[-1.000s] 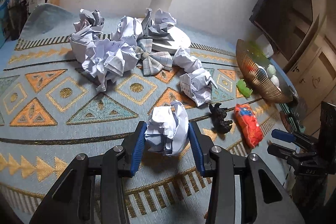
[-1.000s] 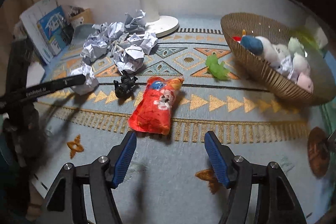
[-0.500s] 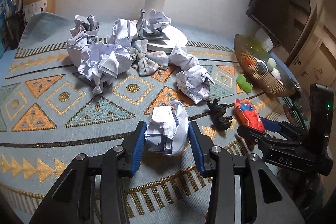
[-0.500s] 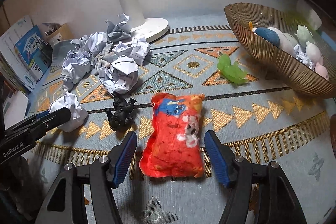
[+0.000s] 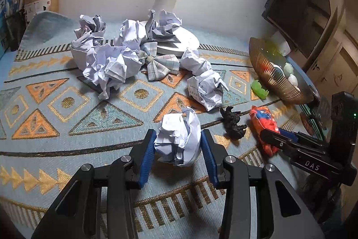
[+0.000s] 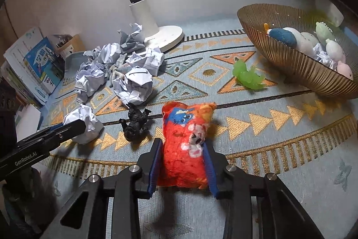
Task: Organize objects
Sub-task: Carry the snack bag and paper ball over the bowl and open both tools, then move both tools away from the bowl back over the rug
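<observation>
My left gripper (image 5: 178, 145) is shut on a crumpled white paper ball (image 5: 178, 140) just above the patterned rug; the ball also shows in the right wrist view (image 6: 84, 121). My right gripper (image 6: 181, 156) is shut on a red-orange plush pouch (image 6: 185, 145) lying on the rug; the pouch also shows in the left wrist view (image 5: 263, 124). A black toy figure (image 6: 135, 123) lies between the two grippers. A green toy (image 6: 248, 75) lies beside a ribbed gold bowl (image 6: 286, 59) that holds several plush toys.
Several crumpled paper balls (image 5: 105, 62) and a plaid cloth bow (image 5: 158, 64) are piled by a white fan base (image 6: 165, 37) at the back. Books and boxes (image 6: 38, 64) stand at the left wall. A dark cabinet (image 5: 308, 6) stands behind the bowl.
My right gripper moved forward over the red-orange pouch and closed on it. My left gripper kept hold of the paper ball and barely moved.
</observation>
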Motion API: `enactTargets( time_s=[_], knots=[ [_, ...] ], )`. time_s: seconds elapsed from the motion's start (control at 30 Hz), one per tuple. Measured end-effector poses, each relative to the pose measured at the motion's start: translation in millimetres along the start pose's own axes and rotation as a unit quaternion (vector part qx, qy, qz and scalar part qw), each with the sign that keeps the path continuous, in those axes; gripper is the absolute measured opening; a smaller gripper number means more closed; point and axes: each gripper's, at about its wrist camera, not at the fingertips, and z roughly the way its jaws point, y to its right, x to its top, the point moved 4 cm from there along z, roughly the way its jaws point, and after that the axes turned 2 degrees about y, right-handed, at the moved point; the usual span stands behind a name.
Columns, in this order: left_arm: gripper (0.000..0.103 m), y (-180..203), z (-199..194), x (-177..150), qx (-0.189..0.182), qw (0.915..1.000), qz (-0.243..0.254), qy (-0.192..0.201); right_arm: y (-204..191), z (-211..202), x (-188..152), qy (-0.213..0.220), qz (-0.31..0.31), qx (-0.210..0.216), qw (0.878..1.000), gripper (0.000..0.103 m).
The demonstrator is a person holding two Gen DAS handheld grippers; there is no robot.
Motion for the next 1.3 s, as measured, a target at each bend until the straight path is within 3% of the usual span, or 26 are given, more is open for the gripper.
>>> enactTargets(
  time_s=[0.23, 0.3, 0.43, 0.57, 0.63, 0.7, 0.83, 0.87, 0.9, 0.93, 0.97, 1.0, 1.3],
  knots=[
    [0.038, 16.5, -3.8, 8.3, -0.02, 0.9997, 0.013, -0.005, 2.2, -19.7, 2.6, 0.032, 0.015, 0.021, 0.999, 0.034],
    [0.038, 31.7, -13.1, 22.4, -0.032, 0.9992, 0.022, 0.009, 10.1, -30.4, 6.4, 0.036, 0.04, 0.047, 0.997, 0.034],
    [0.038, 81.8, -25.4, 63.5, -0.079, 0.9948, 0.052, 0.039, 28.2, -73.3, 33.6, 0.086, 0.051, 0.035, 0.994, 0.034],
    [0.038, 144.2, -3.1, 102.0, -0.109, 0.9886, 0.089, 0.054, 59.3, -122.2, 74.3, 0.148, 0.062, -0.029, 0.987, 0.034],
    [0.038, 167.1, 23.0, 116.7, -0.114, 0.9883, 0.092, 0.041, 79.5, -134.5, 92.3, 0.167, 0.067, -0.069, 0.981, 0.034],
    [0.038, 188.1, 49.9, 128.4, -0.131, 0.9871, 0.089, 0.027, 100.0, -136.1, 106.4, 0.172, 0.075, -0.095, 0.978, 0.034],
    [0.038, 216.7, 83.8, 142.0, -0.14, 0.9857, 0.092, 0.023, 133.9, -120.0, 125.5, 0.159, 0.098, -0.106, 0.977, 0.034],
    [0.039, 220.4, 91.0, 144.9, -0.138, 0.986, 0.09, 0.025, 140.8, -116.5, 128.1, 0.156, 0.103, -0.109, 0.976, 0.034],
    [0.049, 222.4, 96.8, 146.7, -0.138, 0.9865, 0.085, 0.027, 148.5, -113.5, 129.8, 0.156, 0.112, -0.107, 0.975, 0.035],
    [0.054, 222.4, 102.3, 147.6, -0.136, 0.9872, 0.079, 0.027, 154.8, -109.0, 131.4, 0.157, 0.122, -0.103, 0.975, 0.041],
    [0.066, 221.9, 107.5, 147.4, -0.136, 0.9876, 0.075, 0.02, 160.8, -103.8, 131.7, 0.151, 0.13, -0.105, 0.974, 0.046],
    [0.068, 221.1, 110.0, 146.1, -0.138, 0.9877, 0.073, 0.015, 164.6, -98.2, 131.3, 0.142, 0.136, -0.107, 0.975, 0.049],
    [0.068, 190.0, 59.1, 131.2, -0.131, 0.9882, 0.073, 0.032, 143.9, -99.6, 108.8, 0.135, 0.113, -0.087, 0.981, 0.049]
  ],
)
